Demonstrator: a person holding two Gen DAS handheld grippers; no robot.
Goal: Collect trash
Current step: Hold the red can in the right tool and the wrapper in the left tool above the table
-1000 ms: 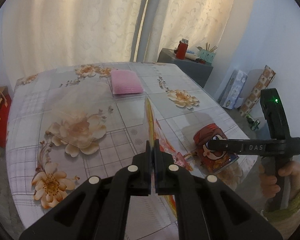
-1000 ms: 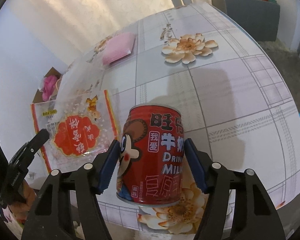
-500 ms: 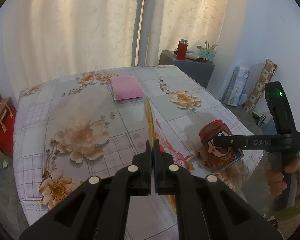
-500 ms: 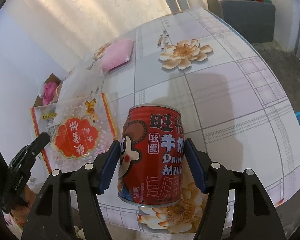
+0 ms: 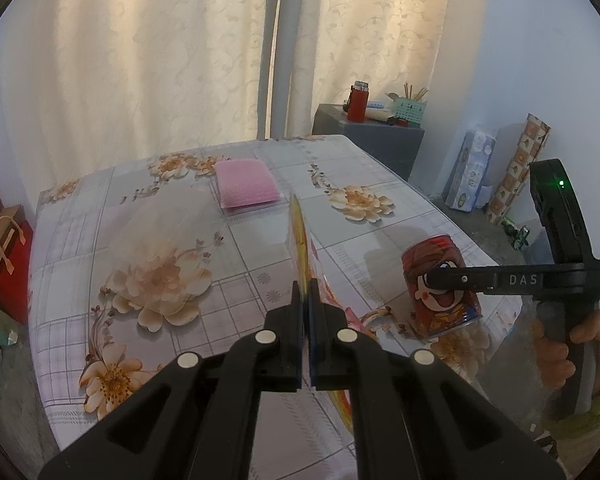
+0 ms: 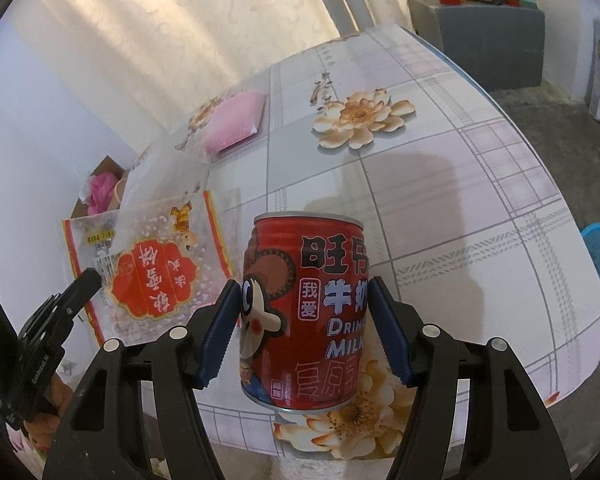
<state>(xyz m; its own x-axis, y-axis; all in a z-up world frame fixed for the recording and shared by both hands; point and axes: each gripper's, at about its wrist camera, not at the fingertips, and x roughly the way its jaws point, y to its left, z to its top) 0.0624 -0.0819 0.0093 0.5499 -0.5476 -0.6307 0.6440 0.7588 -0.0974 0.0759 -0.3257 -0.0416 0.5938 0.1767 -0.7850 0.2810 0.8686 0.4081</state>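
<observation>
The right gripper (image 6: 302, 332) had its jaws clamped on the red milk can (image 6: 304, 308), as a second before, though the can now hung higher off the floral surface (image 6: 440, 184). The left gripper (image 5: 306, 330) kept its jaws pinched tight on the snack wrapper (image 5: 300, 236), held edge-on ahead of them. Beyond those jaws the pink pad (image 5: 247, 186) lay unmoved, looking farther off.
</observation>
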